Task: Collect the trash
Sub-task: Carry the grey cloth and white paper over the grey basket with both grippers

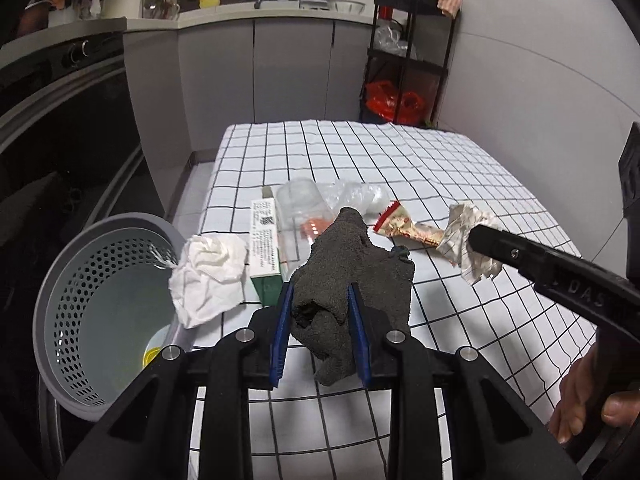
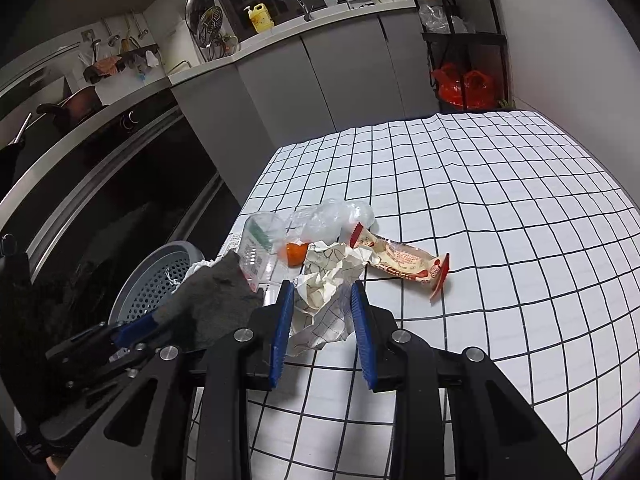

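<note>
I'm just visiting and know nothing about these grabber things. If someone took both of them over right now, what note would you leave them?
Left gripper: shut on a dark grey cloth, lifted off the table.
Right gripper: shut on a crumpled paper wad.
The grey perforated bin stands past the table's left edge; something yellow lies at its bottom, otherwise it looks nearly empty.
On the checked tablecloth lie a white tissue, a green and white box, a clear plastic cup, a clear plastic bag and a red-ended snack wrapper.
Left to do: drop both held pieces into the bin, then collect the rest.
</note>
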The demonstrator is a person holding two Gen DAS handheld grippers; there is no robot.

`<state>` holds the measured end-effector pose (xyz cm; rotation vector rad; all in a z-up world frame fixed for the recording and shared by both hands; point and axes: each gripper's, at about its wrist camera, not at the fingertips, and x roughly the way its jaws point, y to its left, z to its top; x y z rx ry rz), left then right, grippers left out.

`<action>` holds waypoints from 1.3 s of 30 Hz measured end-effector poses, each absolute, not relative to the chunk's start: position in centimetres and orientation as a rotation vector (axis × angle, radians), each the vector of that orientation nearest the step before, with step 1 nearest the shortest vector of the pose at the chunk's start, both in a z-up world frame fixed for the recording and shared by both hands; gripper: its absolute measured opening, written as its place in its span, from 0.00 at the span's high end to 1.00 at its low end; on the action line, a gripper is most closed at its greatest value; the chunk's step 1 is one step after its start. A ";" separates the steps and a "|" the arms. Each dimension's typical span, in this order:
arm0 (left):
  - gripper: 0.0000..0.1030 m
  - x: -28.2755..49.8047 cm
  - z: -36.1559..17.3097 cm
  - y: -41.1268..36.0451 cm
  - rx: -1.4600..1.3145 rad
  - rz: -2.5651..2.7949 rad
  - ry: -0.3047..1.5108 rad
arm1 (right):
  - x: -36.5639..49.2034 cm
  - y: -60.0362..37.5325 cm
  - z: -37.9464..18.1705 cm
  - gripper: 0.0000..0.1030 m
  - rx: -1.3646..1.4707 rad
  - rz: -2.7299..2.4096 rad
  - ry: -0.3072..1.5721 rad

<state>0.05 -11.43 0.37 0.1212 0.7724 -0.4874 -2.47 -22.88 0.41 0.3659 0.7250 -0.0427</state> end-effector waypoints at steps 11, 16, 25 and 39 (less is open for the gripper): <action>0.74 0.6 1.9 -6.0 0.097 -0.372 0.714 | -1.0 -19.6 1.0 0.72 0.353 0.022 0.726; 0.74 1.7 2.2 -2.3 0.053 -0.285 0.708 | 0.5 -16.8 0.8 0.72 0.344 0.081 0.747; 0.74 3.0 1.9 2.5 0.016 -0.162 0.723 | 3.2 -11.6 1.2 0.72 0.323 0.171 0.757; 0.74 4.7 1.0 9.0 -0.028 -0.017 0.744 | 7.2 -5.1 0.8 0.72 0.224 0.277 0.790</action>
